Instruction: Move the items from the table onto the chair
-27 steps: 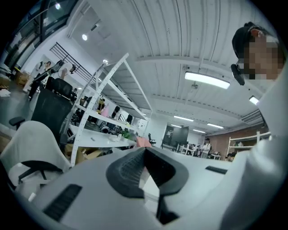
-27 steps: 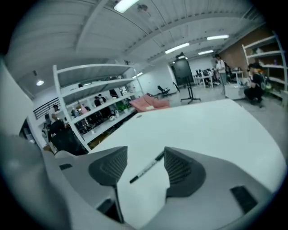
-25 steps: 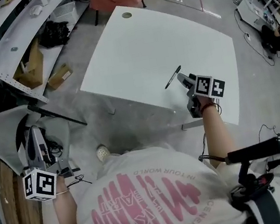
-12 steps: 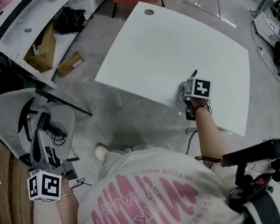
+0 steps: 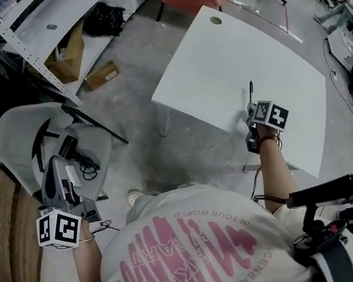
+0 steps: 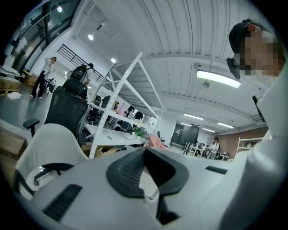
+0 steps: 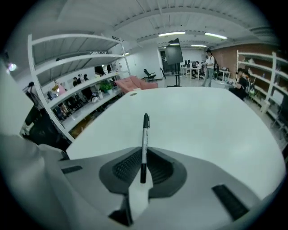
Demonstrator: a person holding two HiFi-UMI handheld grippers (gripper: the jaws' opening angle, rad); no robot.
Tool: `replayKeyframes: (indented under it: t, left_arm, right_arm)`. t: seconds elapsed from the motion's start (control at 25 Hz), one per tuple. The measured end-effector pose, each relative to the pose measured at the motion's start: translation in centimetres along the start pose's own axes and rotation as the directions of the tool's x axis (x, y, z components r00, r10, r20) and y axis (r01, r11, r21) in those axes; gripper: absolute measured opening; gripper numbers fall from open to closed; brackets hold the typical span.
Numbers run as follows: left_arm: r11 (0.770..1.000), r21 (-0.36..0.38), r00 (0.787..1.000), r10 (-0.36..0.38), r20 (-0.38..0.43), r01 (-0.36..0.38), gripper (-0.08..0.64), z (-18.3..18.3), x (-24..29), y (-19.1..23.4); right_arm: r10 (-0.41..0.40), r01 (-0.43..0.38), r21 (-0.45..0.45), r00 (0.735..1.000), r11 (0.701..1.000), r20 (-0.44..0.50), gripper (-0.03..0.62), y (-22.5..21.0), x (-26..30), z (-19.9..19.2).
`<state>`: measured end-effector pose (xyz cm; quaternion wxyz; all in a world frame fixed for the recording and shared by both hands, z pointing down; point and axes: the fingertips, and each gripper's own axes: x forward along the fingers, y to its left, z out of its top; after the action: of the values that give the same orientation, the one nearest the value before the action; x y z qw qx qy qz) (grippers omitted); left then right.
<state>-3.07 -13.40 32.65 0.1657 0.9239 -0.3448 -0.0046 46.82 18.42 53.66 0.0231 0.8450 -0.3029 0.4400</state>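
- The right gripper point(image 5: 252, 110) reaches over the near edge of the white table point(image 5: 228, 49). Its jaws have just been closing and now pinch a black-and-white pen point(image 5: 251, 92) by its near end.
- In the right gripper view the pen point(image 7: 144, 134) sticks straight out ahead from between the ribbed pads point(image 7: 127, 167) of the right gripper point(image 7: 143, 170), its capped tip out over the table point(image 7: 211, 117) — whether that tip touches the top, I cannot tell.
- The left gripper point(image 5: 56, 189) is held on the person's left, well apart from the table, over the white chair point(image 5: 10, 133). Black cables point(image 5: 80, 160) lie on the seat just beside it.
- In the left gripper view the left gripper point(image 6: 144, 167) has its jaws pressed together with nothing between them — the chair point(image 6: 47, 143) shows beyond on the left.
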Motion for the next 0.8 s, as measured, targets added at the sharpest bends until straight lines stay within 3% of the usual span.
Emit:
replayKeyframes:
  t: [0.16,0.28,0.4,0.52,0.68,0.8]
  left_arm:
    - [0.999,-0.004,0.999,0.035,0.038,-0.035,0.011,2.7,-0.4,4.4]
    - [0.996,0.006,0.995,0.085,0.053,-0.086,0.011,4.5,-1.7,7.8]
    - [0.983,0.001,0.982,0.182,0.044,-0.182,0.009,5.4,-4.0,12.1]
    - [0.973,-0.020,0.972,0.233,0.045,-0.232,0.009,6.0,-5.6,16.0]
    - [0.935,-0.054,0.933,0.353,0.065,-0.350,0.009,6.1,-10.3,20.2]
    - [0.907,-0.080,0.904,0.419,0.082,-0.413,0.010,6.1,-13.3,22.6]
  right_arm:
    - [0.183,-0.185,0.022,0.981,0.982,0.062,0.051,9.6,-0.1,2.4]
    - [0.353,-0.355,0.021,0.933,0.935,0.066,0.051,18.7,-0.2,3.5]
    - [0.500,-0.500,-0.022,0.866,0.866,0.009,0.051,28.4,-0.1,2.9]
    - [0.612,-0.613,-0.037,0.790,0.789,-0.034,0.051,36.4,-0.6,1.5]
    - [0.729,-0.737,-0.032,0.673,0.675,-0.126,0.051,45.6,-0.4,-1.2]
    - [0.777,-0.791,-0.019,0.604,0.611,-0.179,0.051,50.7,-0.4,-3.3]
